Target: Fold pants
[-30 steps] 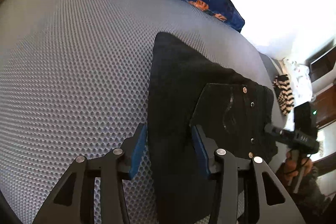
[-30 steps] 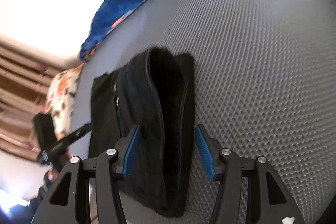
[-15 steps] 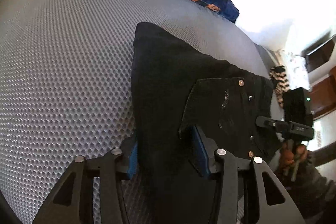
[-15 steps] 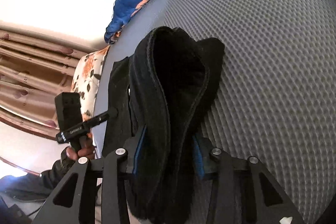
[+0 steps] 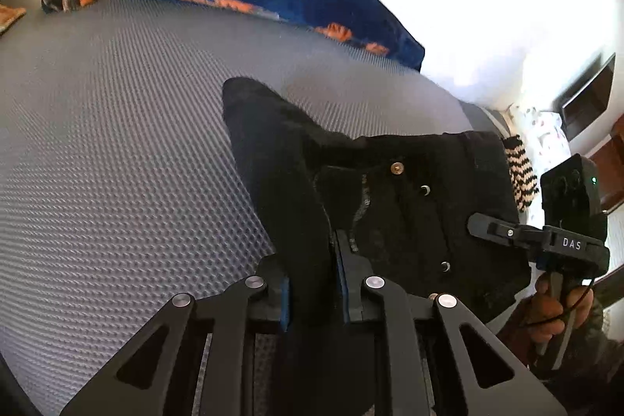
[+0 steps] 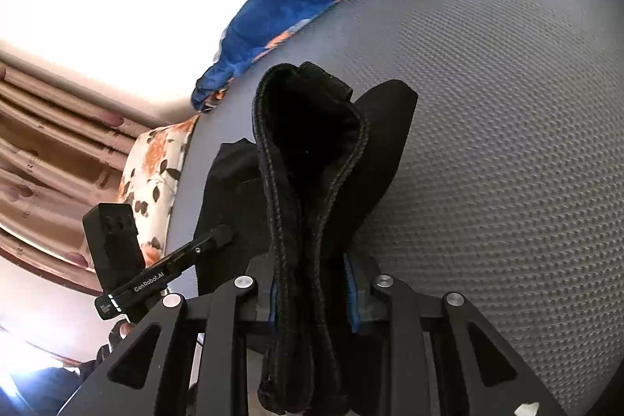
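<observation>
On grey mattress (image 5: 117,182): left gripper (image 5: 312,291) and right gripper (image 6: 312,295) clamp black pants (image 5: 409,213) edge, raised toward 12 o'clock, likely for fold.

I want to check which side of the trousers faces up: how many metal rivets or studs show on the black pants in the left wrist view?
3 on the black pants: a brass rivet near the top, a silver stud just below, and another lower down. More may be hidden in folds.
</observation>
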The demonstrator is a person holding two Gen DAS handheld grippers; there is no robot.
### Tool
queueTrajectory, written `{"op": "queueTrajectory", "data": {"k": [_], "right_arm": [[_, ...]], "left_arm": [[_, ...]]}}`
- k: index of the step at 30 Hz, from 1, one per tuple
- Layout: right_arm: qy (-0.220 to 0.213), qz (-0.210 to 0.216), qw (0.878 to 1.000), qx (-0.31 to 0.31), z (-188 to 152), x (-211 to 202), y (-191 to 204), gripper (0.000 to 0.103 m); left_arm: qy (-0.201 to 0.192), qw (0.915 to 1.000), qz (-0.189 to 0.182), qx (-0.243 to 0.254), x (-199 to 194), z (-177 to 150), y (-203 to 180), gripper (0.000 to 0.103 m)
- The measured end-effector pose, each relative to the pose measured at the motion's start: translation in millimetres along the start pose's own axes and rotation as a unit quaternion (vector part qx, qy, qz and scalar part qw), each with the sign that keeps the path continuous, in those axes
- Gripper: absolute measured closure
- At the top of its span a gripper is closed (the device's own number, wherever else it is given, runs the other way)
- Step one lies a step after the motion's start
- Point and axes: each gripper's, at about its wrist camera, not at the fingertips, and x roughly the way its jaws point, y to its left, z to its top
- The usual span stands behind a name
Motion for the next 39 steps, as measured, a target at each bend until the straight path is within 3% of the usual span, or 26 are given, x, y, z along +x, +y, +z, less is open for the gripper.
{"op": "queueTrajectory", "data": {"k": [8,15,32,39], "right_arm": [[0.007,0.016,1.0,-0.016,31.2,30.6,31.2,0.079],[0.025,0.018,0.999,-0.038,63.7,66.5,53.3,0.079],[0.033,0.003,0.998,-0.044,112.9,112.5,61.7,0.079],[0.023,-0.019,0.999,-0.044,130.5,128.5,48.4,0.079]], "left_arm": [[-0.033,0.9989,0.03,-0.011,-25.8,29.3,23.4,0.085],[-0.045,0.997,0.058,-0.024,-40.6,46.9,68.5,0.085],[-0.045,0.9956,0.081,-0.014,-7.9,105.2,101.2,0.085],[-0.038,0.9942,0.1,-0.013,13.2,113.6,120.4,0.084]]}}
